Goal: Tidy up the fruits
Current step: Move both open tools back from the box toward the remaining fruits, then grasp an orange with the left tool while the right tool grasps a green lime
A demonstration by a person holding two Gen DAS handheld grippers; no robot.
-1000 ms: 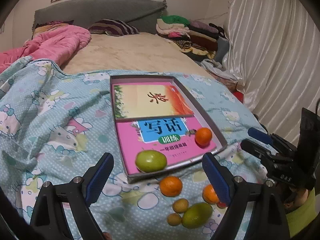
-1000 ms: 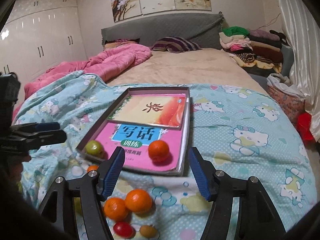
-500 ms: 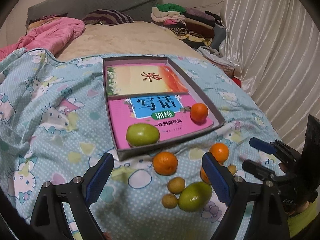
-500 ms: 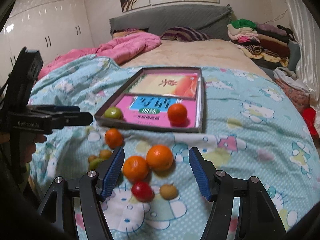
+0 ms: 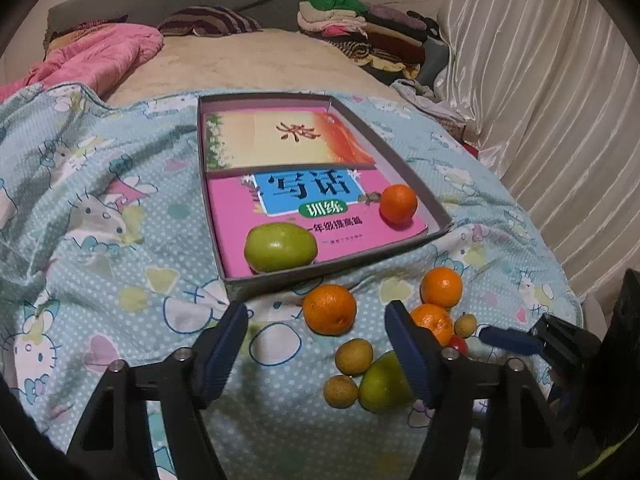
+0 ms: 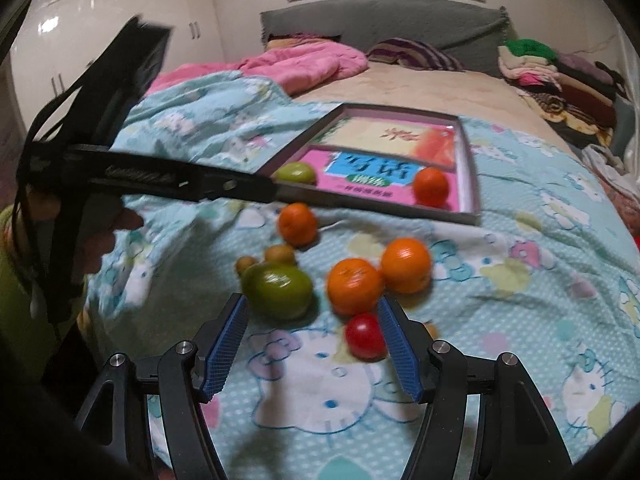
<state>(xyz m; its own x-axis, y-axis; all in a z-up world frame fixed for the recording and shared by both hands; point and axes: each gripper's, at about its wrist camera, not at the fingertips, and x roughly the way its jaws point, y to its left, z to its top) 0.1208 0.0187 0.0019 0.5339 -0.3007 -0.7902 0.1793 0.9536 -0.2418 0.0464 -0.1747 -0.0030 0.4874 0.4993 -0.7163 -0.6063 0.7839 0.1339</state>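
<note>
A shallow grey box holding two books lies on the blue quilt, with a green fruit and an orange inside. In front of it lie loose fruits: three oranges, a second green fruit, a red tomato and small brown fruits. My left gripper hovers just short of the nearest orange; its jaws are closing and nothing is between the pads. My right gripper stands open low over the pile, with the tomato by its right finger.
The quilt slopes off the bed's edge below the fruits. A pink duvet and a striped pillow lie further up the bed. Folded clothes are stacked by the white curtain. A person's hand holds the left gripper.
The left gripper sank closer to the loose fruits and its jaws narrowed. The right gripper swung over and down to the pile, so the tomato and green fruit now lie at its fingertips.
</note>
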